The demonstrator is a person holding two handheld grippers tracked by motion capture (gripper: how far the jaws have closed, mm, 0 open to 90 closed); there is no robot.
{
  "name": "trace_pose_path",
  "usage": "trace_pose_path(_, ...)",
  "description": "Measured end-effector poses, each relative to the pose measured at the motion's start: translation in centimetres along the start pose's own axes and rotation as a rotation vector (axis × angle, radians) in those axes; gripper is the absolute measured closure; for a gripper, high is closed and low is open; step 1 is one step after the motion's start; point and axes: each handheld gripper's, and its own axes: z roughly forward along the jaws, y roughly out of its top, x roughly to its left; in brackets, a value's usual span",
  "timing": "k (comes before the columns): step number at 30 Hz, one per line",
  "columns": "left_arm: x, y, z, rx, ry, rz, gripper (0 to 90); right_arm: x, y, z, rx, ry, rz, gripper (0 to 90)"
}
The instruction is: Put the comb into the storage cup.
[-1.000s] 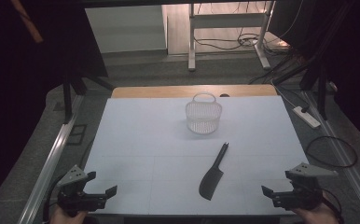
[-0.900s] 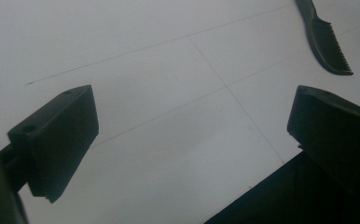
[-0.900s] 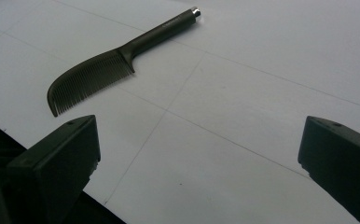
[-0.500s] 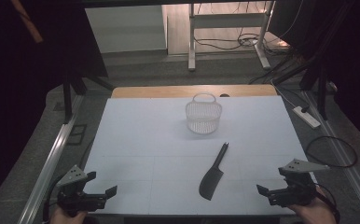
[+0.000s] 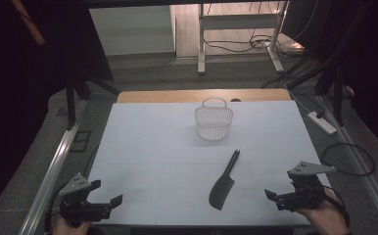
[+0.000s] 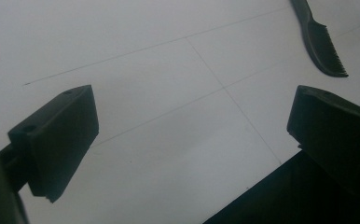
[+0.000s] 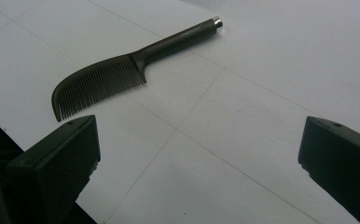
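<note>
At the lower middle of the high view, a black comb [image 5: 223, 182] lay flat on the white table [image 5: 148, 147], its toothed head toward the bottom edge and its handle slanting up and to the right. The right gripper [image 5: 281, 198] sat at the lower right of the frame, near the comb's head but apart from it, jaws spread wide and holding nothing. In the right gripper view the comb [image 7: 122, 65] lay in the upper left, above the left jaw, with bare table between. The left gripper [image 5: 109, 203] rested at the lower left, also wide and empty, well apart from the comb. A white mesh basket [image 5: 213, 121] stood upright above the comb's handle, apart from it.
</note>
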Motion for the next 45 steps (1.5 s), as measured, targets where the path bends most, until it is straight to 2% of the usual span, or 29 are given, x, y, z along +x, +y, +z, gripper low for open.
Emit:
trace_pose_path(8,0.0,0.0,0.0,0.001,0.000,-0.004,3.2,0.2,0.7,0.6,0.000,0.020,0.003,0.0)
trace_pose_path(13,0.1,0.0,0.0,0.002,-0.001,-0.007,3.2,0.4,1.4,1.2,0.001,0.052,0.008,0.0)
trace_pose_path(24,0.1,0.0,0.0,0.001,-0.002,-0.008,3.2,0.9,2.5,2.6,0.028,0.057,-0.053,0.0)
trace_pose_path(36,0.1,0.0,0.0,0.000,-0.003,-0.010,3.2,1.2,3.6,3.7,0.064,0.077,-0.084,0.0)
trace_pose_path(45,0.1,0.0,0.0,0.000,-0.003,-0.011,3.2,1.4,4.3,4.6,0.072,0.097,-0.083,0.0)
